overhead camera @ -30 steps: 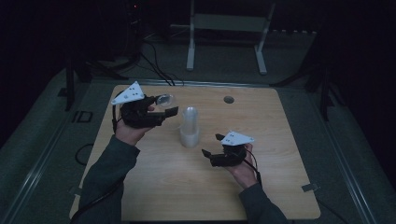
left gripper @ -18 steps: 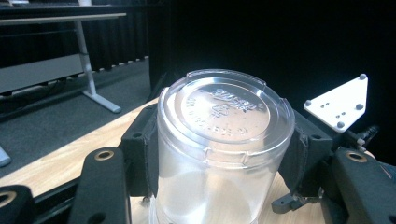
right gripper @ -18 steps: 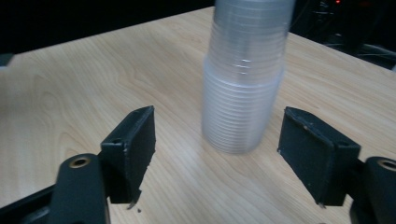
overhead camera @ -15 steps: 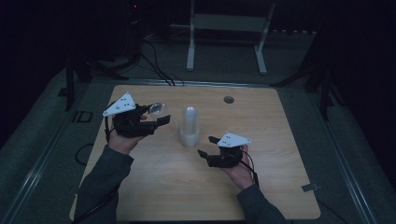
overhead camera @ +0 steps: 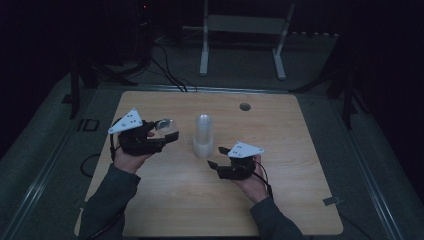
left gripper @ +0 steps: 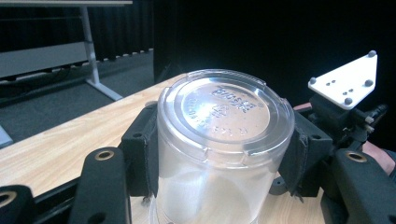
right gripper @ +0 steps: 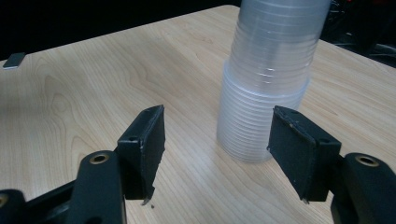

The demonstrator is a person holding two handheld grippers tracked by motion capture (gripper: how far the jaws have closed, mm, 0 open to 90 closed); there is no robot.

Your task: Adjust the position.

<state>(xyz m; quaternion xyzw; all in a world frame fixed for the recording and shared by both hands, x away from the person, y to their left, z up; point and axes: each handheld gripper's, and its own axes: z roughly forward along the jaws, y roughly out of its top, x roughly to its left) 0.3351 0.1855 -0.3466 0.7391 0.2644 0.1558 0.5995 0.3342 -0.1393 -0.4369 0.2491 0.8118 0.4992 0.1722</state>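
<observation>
Clear plastic cup (left gripper: 219, 140) sits clamped in the left gripper (overhead camera: 150, 137); right gripper (overhead camera: 225, 162) gapes empty beside the cup stack (overhead camera: 203, 136).

Wooden counter (overhead camera: 165, 200) with rounded corners and a round grommet hole (overhead camera: 245, 106) near its far edge. Small grey tag (overhead camera: 332, 201) at the near right corner. Behind: white metal stand (overhead camera: 242, 35), dark cables (overhead camera: 167, 75) across grey floor (overhead camera: 45, 165).
</observation>
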